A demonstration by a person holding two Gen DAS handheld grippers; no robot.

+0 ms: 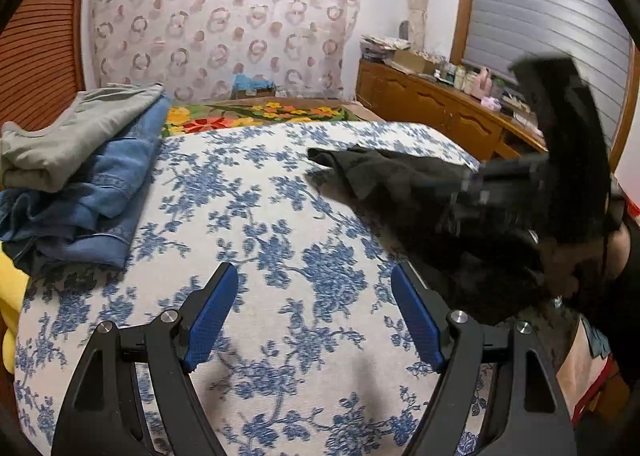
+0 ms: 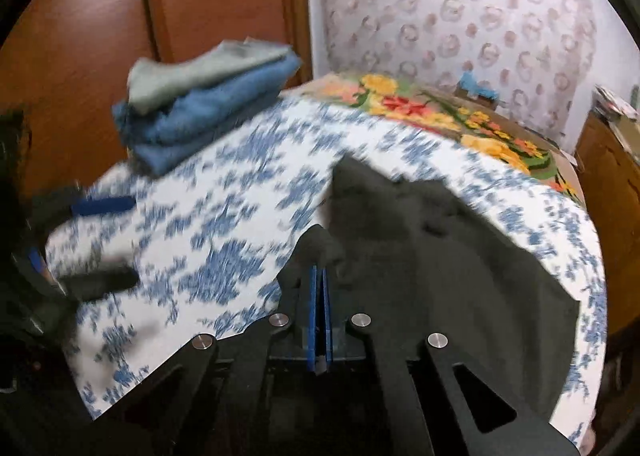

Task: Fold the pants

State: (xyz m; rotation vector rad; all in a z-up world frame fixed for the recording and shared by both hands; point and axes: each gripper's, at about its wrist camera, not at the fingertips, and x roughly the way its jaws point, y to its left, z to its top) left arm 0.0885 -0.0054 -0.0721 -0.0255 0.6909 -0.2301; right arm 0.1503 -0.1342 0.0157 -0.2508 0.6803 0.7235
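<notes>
- Your right claw (image 2: 319,276) has its blue pads pressed together on a fold of the black pants (image 2: 432,256). Only a thin edge seems caught, so a quick pull could slip it free.
- Your left claw (image 1: 314,296) stands wide apart over bare bedspread (image 1: 256,183), with nothing between the pads. If it stays idle, one-handed dragging will likely bunch the cloth rather than lay it flat.
- The right-wrist view is smeared, so I can't tell which part of the garment you've pinched: waistband, hem or mid-leg. Grip the wrong part and the fold will come out crooked.
- The pants lie crumpled on the right side of the bed, near its edge. A pull that way may drag them off.
- The pants look dark, soft and limp, heaped in wrinkles with one corner pointing toward the bed's middle. No legs or seams show clearly.
- The folded pile (image 1: 80,167) sits well apart at the left.
</notes>
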